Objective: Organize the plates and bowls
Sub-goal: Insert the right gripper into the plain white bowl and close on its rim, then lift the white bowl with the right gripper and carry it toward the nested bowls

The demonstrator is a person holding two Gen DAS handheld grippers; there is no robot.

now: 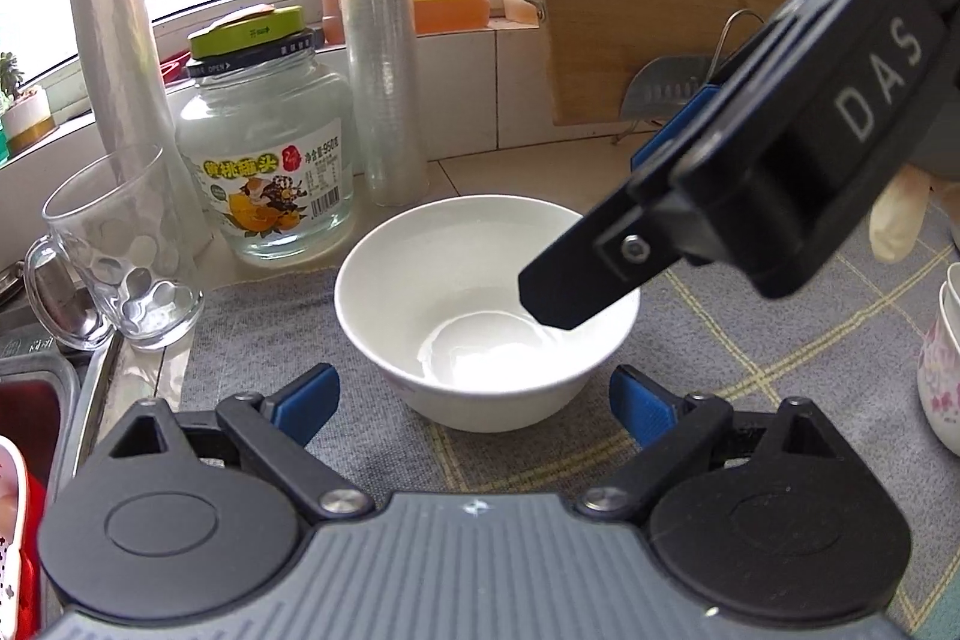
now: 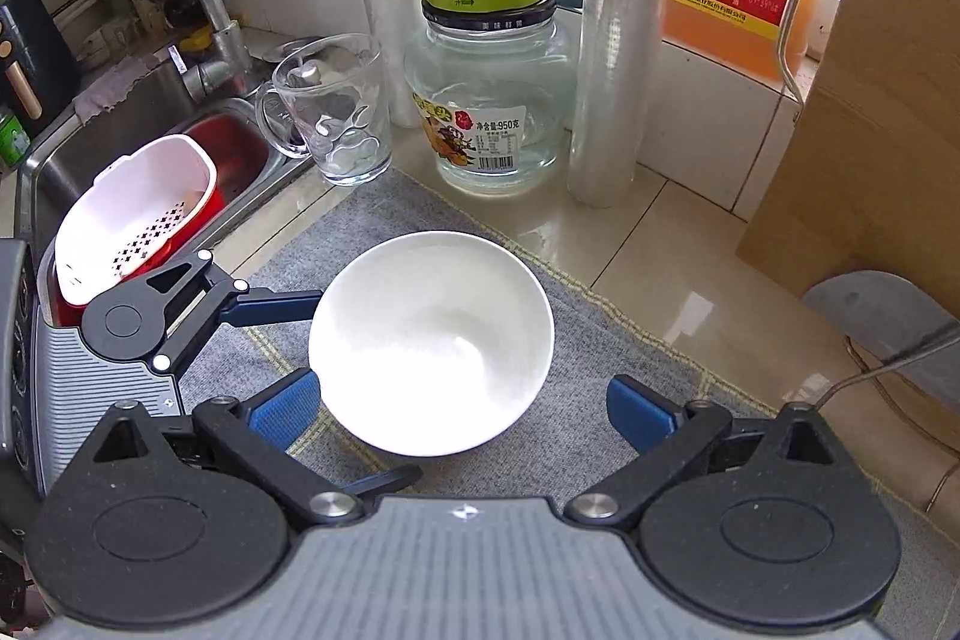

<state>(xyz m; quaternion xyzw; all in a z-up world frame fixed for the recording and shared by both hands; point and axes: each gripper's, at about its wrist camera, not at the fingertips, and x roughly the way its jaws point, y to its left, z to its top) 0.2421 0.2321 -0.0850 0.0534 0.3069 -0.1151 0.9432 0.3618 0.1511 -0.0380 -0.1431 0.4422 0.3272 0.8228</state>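
While both grippers stood around the white bowl [image 2: 429, 343], the step in hand looked like the approach to a first pick-up; nothing was gripped yet. Bowl sat upright on the grey mat [image 2: 600, 400] on the tabletop [image 2: 630, 244], mouth facing straight up, round, so no long axis to line up with (any side of the rim would serve).

Left gripper [image 1: 474, 403] was wide open, blue pads either side of the bowl's near wall and clear of it. Right gripper [image 2: 462, 412] was also open, its pads flanking the bowl's near rim from above, not pressing; in the left wrist view one of its fingers [image 1: 576, 280] hung over the bowl's mouth.

Judged next move: one gripper lowers a finger inside the rim, the other finger outside, then closes on the wall. A floral cup stack [image 1: 942, 376] waited at the mat's right edge. Glass mug [image 2: 330, 112] and jar [image 2: 486, 100] stood near behind, worth avoiding.
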